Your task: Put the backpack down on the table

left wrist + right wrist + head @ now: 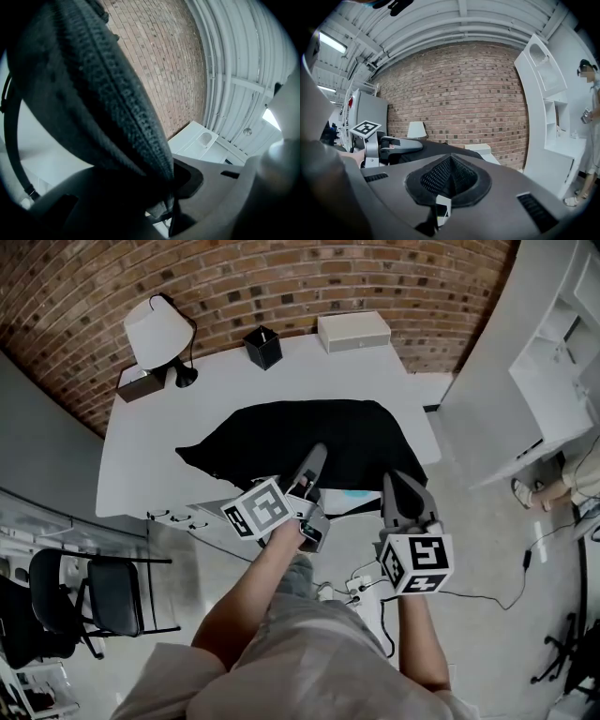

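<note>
The black backpack (300, 437) lies spread over the front half of the white table (159, 446). My left gripper (314, 457) reaches over its near edge and is shut on a thick black woven strap or edge of the backpack (93, 93), which fills the left gripper view and runs down between the jaws (171, 183). My right gripper (396, 486) sits at the bag's near right corner. In the right gripper view its pads (450, 176) meet with nothing showing between them, and the backpack (436, 149) lies beyond, with the left gripper (401, 145) at its left.
At the table's back stand a white lamp (155, 329), a black pen holder (263, 346), a white box (353, 331) and a brown box (141, 383). A black chair (103, 596) is at the left, a white shelf unit (553, 362) at the right, a power strip (361, 587) on the floor. A person (593, 117) stands far right.
</note>
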